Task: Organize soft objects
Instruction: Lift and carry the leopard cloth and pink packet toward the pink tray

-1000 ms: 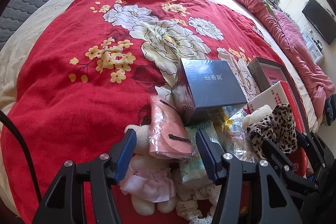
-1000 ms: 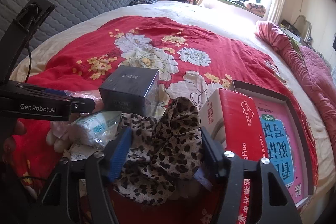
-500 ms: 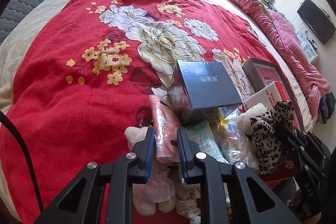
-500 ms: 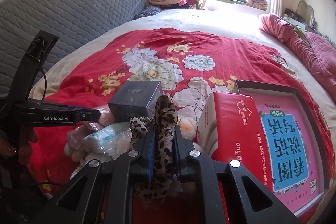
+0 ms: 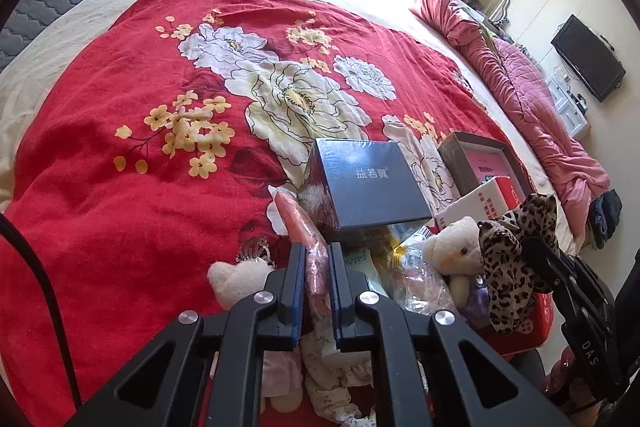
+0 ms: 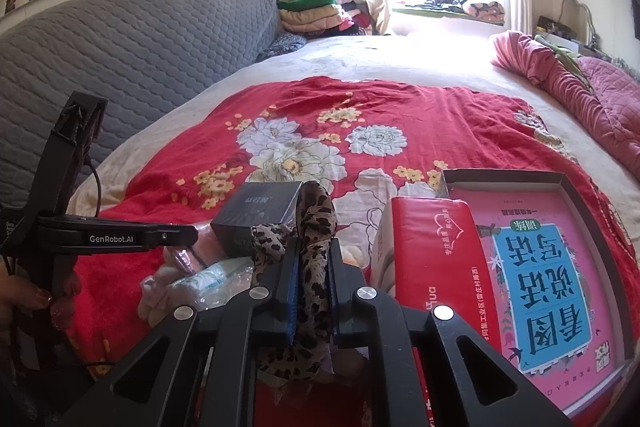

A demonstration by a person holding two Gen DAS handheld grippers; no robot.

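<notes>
Our left gripper pinches a pink packet above the pile, beside the dark box printed 益若翼. Our right gripper clamps the leopard-print cloth, beside the red tissue pack. The left gripper's side reads GenRobot.AI.

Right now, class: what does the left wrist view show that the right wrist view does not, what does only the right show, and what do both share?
Only the left wrist view shows the left gripper shut on the pink packet, a white teddy bear's face and the wall television.

Only the right wrist view shows the right gripper closed on the leopard-print cloth from behind, the folded blanket stack and the whole pink book cover.

Both show the red floral blanket, the dark box and the red tissue pack.
</notes>
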